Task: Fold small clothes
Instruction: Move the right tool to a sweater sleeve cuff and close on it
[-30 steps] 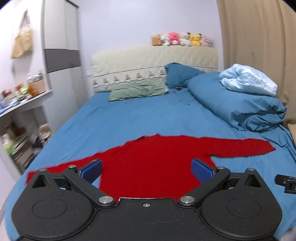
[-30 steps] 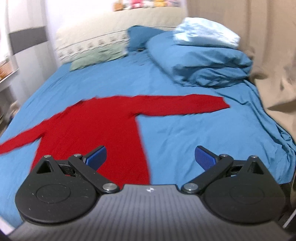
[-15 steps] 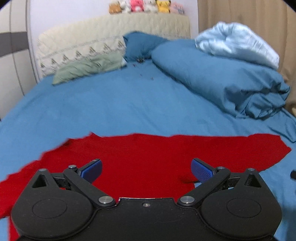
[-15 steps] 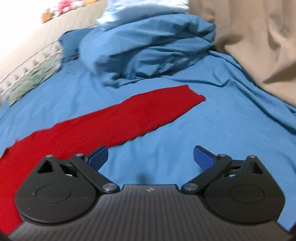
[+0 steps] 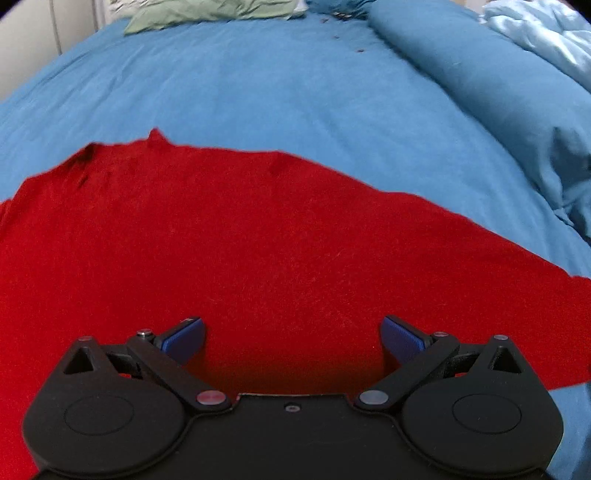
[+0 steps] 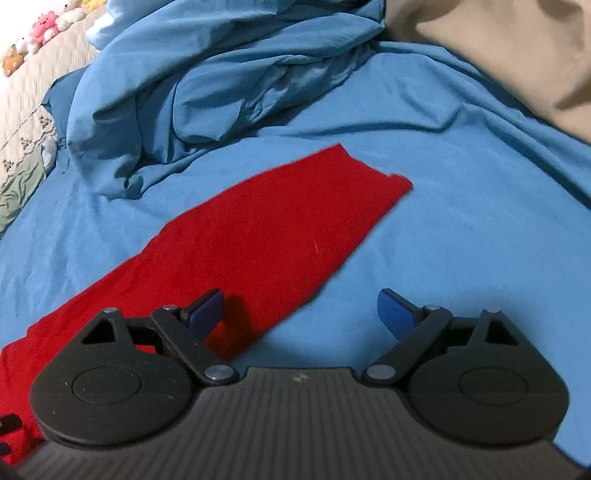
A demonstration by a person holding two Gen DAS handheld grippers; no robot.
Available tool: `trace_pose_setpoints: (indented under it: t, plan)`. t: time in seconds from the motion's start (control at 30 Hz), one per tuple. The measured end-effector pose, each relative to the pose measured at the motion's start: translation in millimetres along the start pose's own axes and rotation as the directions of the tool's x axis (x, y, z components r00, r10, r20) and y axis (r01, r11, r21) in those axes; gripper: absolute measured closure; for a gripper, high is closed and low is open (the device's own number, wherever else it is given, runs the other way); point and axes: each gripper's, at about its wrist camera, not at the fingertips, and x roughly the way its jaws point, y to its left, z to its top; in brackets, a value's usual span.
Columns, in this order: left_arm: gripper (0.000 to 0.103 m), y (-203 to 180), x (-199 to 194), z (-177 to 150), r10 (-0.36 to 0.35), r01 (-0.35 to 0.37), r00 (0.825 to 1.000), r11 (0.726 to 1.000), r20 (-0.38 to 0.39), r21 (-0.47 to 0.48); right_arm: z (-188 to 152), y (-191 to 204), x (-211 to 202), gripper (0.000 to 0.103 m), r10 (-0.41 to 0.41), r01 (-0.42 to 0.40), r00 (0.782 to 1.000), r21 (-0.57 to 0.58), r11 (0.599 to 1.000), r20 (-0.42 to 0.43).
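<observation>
the red long-sleeved knit top [image 5: 258, 240] lies flat on the bed's blue sheet [image 5: 277, 85], one sleeve [image 6: 295, 221] stretched toward the rumpled blue duvet [image 6: 207, 85]. it looks soft and limp, likely to sag, so the cuff edge seems the place to pinch. the left tongs [image 5: 291, 334] hover low over the body, spread and empty; the right tongs [image 6: 301, 314] are spread too, straddling the sleeve's near edge, though contact is unclear.

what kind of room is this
Most likely a bedroom. A red garment lies spread on a bed with a blue sheet, a bunched blue duvet lies further up, and plush toys sit on the padded headboard.
</observation>
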Motion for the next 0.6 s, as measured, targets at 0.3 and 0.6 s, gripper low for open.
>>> trace_pose_setpoints:
  t: [0.3, 0.6]
  plan:
    - [0.0, 0.0, 7.9, 14.1, -0.008, 0.008, 1.0, 0.993, 0.001, -0.122, 21.1, 1.8, 20.4, 0.032, -0.037, 0.037, 0.999, 0.0, 0.999, 0.036]
    - [0.0, -1.2, -4.2, 20.4, 0.013, -0.012, 1.0, 0.997, 0.02, -0.072, 36.7, 35.0, -6.8, 0.082, 0.182, -0.177, 0.979, -0.059, 0.982, 0.096]
